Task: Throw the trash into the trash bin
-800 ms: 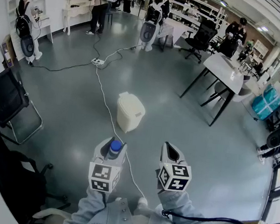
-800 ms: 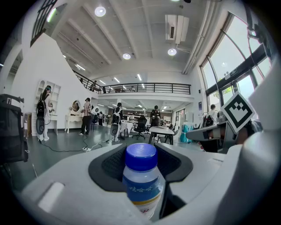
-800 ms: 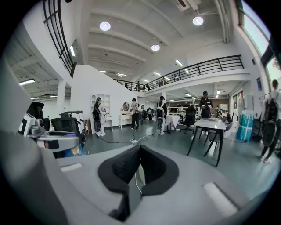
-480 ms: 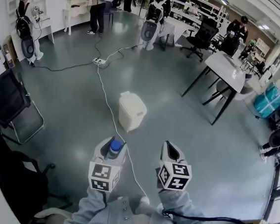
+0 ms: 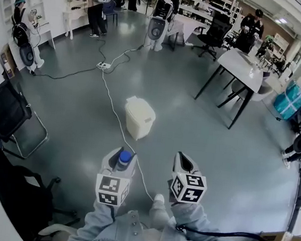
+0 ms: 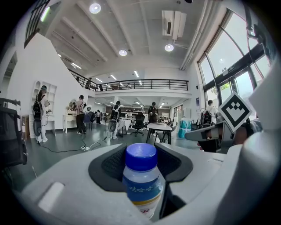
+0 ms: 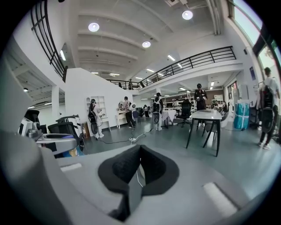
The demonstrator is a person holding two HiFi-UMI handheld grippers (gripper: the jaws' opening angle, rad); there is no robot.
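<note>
My left gripper [image 5: 119, 154] is shut on a small clear bottle [image 5: 124, 158] with a blue cap and a blue and yellow label. In the left gripper view the bottle [image 6: 141, 180] stands upright between the dark pads, cap towards the tips. To its right, my right gripper [image 5: 184, 159] is shut with nothing in it; in the right gripper view its pads [image 7: 125, 169] meet along one line. A cream trash bin [image 5: 139, 118] with its lid down stands on the grey floor, some way ahead of both grippers. Both grippers are held level, side by side.
A white cable [image 5: 114, 111] runs from a power strip [image 5: 104, 65] past the bin's left side towards me. A black folding chair [image 5: 4, 111] stands at the left. A white table [image 5: 242, 68] with black legs is at the back right. Several people stand far back.
The view has shifted a little forward across the floor and a shoe now shows between my arms. Both grippers keep their pose, and the bottle stays in the left one.
</note>
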